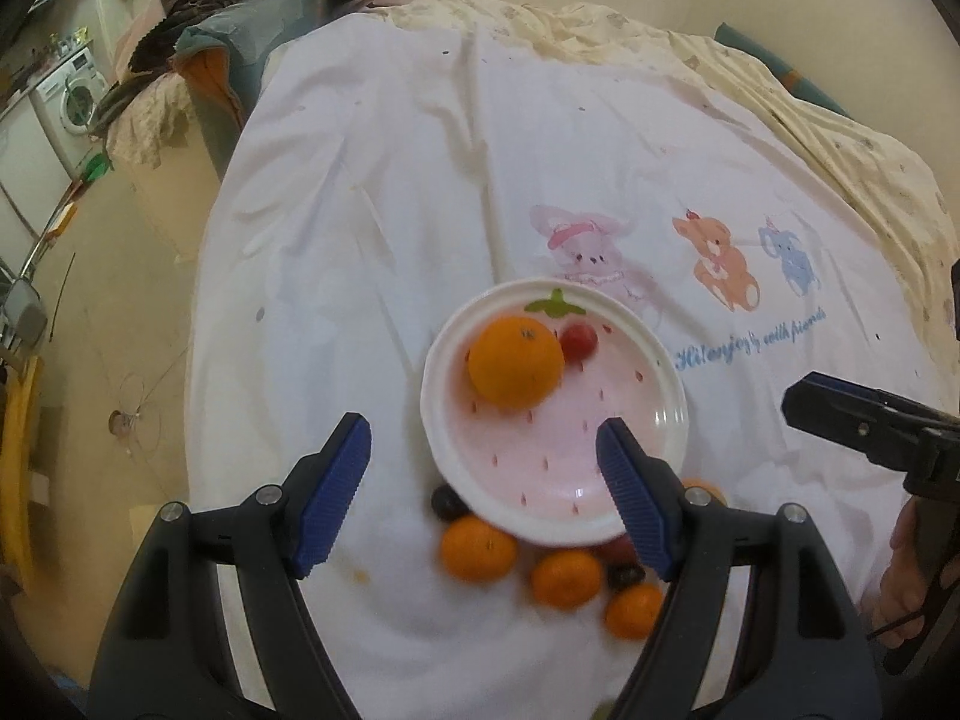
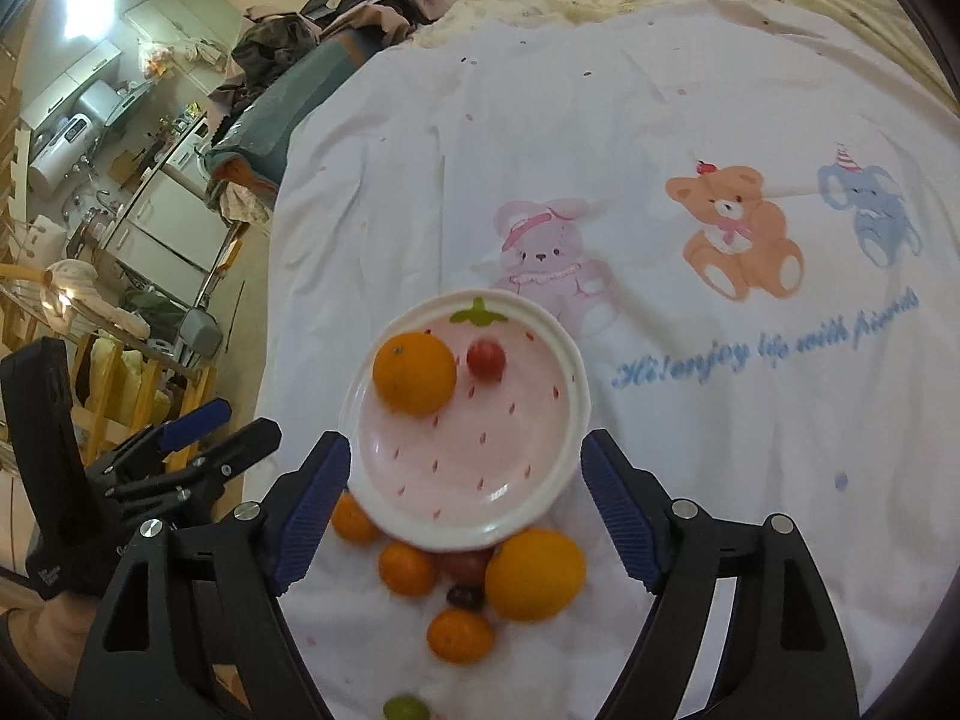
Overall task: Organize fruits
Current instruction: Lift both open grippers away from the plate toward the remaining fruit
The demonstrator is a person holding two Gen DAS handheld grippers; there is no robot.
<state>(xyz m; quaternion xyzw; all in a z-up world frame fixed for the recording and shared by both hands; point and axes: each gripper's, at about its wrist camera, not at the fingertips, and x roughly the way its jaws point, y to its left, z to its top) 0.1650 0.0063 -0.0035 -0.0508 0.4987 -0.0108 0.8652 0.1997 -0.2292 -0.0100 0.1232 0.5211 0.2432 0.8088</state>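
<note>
I have both claws hanging above the bed, and both are released with nothing in them: the left claw (image 1: 483,492) has its blue pads spread wide over the near rim of the plate, and the right claw (image 2: 465,510) stands just as wide, straddling that same near rim.

The pink strawberry plate (image 2: 558,468) sits on the white printed sheet (image 2: 720,450), toward the bed's near edge. In it lie one large orange (image 2: 414,373) and a small red fruit (image 2: 486,360), both at the far side, close to each other.

The unsorted fruit is piled on the sheet just beside the plate's near rim, between plate and claws. From the right wrist I see a big loose orange (image 2: 535,575), three small mandarins (image 2: 408,567), a dark grape (image 2: 465,597) and a green grape (image 2: 406,708) nearest the bottom edge of the view.

What matters for the next pick: the loose orange lies straight below and slightly right of centre between the right claw's pads, whereas in the left wrist view only a sliver of it shows behind the left claw's right finger. I judge the right claw nearer and better lined up. The fruit is round, so no long axis constrains the wrist; the tight crowding of mandarins on its left is the risk.
</note>
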